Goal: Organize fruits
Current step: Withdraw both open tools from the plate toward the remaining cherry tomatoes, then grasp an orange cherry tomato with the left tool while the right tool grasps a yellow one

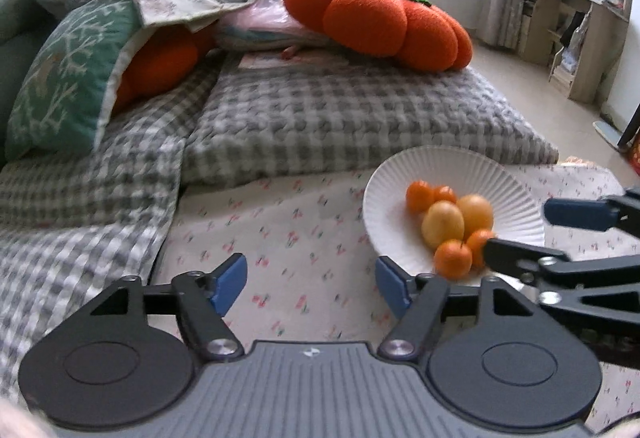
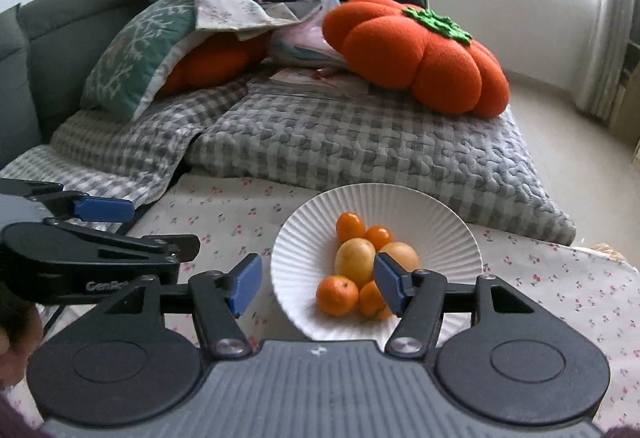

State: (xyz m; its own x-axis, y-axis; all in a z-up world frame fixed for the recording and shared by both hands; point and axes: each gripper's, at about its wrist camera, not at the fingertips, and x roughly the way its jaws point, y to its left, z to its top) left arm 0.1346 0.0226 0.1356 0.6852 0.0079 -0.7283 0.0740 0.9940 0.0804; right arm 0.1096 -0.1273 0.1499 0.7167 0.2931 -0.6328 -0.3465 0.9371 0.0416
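Observation:
A white ribbed plate (image 1: 400,174) (image 2: 440,214) rests on a floral cloth. It holds several small oranges (image 1: 454,258) (image 2: 337,294) and two yellow fruits (image 1: 442,224) (image 2: 355,256), heaped together. My left gripper (image 1: 312,284) hovers over the cloth left of the plate, open, with nothing between its blue pads. It also shows at the left edge of the right wrist view (image 2: 148,226). My right gripper (image 2: 318,284) hangs open above the plate's near rim and grips nothing. Its fingers reach in from the right in the left wrist view (image 1: 560,234).
Behind the plate lies a grey checked quilt (image 1: 340,118) with an orange pumpkin cushion (image 1: 380,18) on it. A green patterned pillow (image 1: 68,74), a second orange cushion and piled cloths sit at the back left. Floor and shelves (image 1: 576,22) lie to the right.

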